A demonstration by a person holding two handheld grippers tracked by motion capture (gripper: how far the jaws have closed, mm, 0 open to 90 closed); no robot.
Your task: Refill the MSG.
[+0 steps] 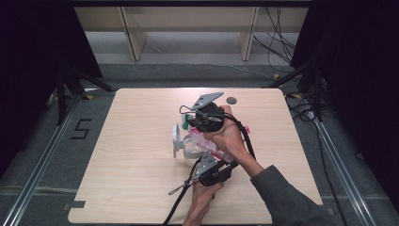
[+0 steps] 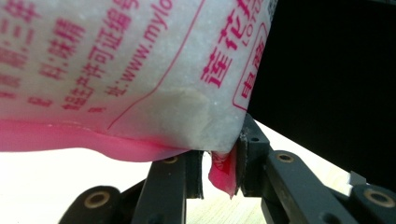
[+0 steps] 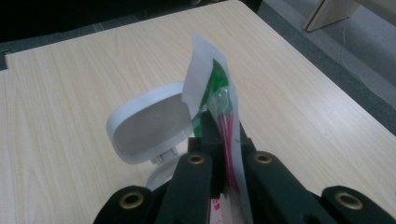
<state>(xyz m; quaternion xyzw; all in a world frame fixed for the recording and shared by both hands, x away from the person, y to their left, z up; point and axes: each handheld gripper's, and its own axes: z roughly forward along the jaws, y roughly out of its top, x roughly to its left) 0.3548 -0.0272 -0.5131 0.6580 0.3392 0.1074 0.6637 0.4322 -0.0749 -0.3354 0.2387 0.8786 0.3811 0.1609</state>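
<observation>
A bag (image 1: 207, 141) of white grains with pink print hangs tilted over a clear container (image 1: 190, 149) whose white flip lid (image 1: 176, 136) stands open. My right gripper (image 1: 189, 119) is shut on the bag's top edge, a white, green and pink strip (image 3: 218, 105) rising between its jaws (image 3: 219, 140). The lid (image 3: 148, 122) lies just beyond them. My left gripper (image 1: 207, 159), nearer the person, is shut on the bag's pink bottom corner (image 2: 222, 173). In the left gripper view the bag (image 2: 140, 70) bulges above the jaws (image 2: 219, 161).
The pale wooden table (image 1: 141, 188) has a small dark round hole (image 1: 231, 100) near its far edge. Cables trail from both grippers toward the front edge. Black stands and floor rails flank the table, and a "5" mark (image 1: 81, 128) is on the floor at left.
</observation>
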